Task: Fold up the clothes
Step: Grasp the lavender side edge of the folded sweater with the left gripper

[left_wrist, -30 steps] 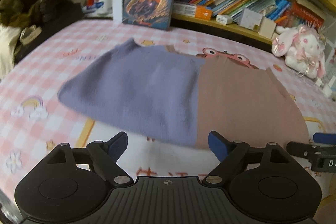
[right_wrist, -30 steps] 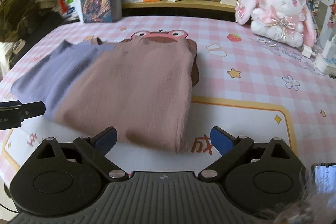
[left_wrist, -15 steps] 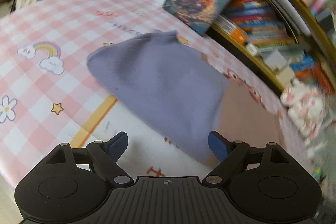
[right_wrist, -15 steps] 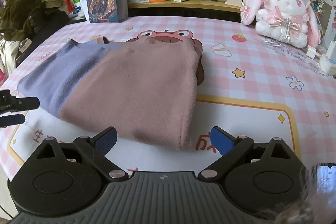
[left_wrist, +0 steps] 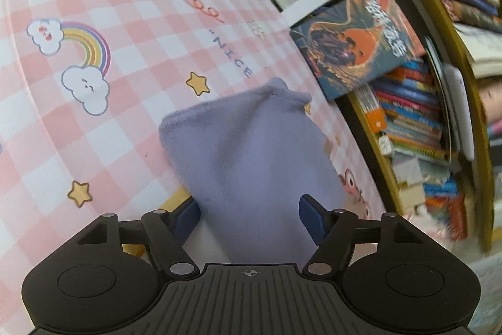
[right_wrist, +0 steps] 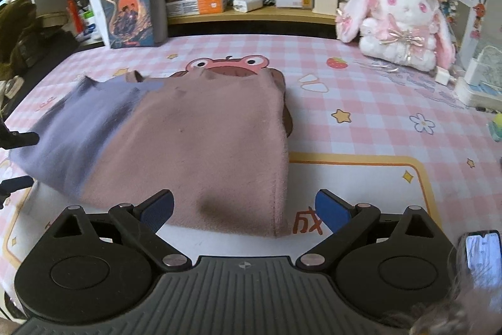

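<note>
Garment (right_wrist: 194, 140), pink and lavender, lies flat as a compact rectangle in mid-frame of the right view on the checked mat (right_wrist: 376, 102), edges roughly squared, likely so a further fold or pickup is easy. Left gripper (left_wrist: 249, 212) tilted, fingers wide, straddling the lavender end. Right gripper (right_wrist: 244, 208) level at lower frame, fingers wide, holding nothing.

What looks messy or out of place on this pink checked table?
Not much. The folded purple-and-pink fleece garment lies slightly skewed, and a brownish scrap of it pokes out at the far edge. A phone sits at the near right corner. Nothing is spilled.
</note>
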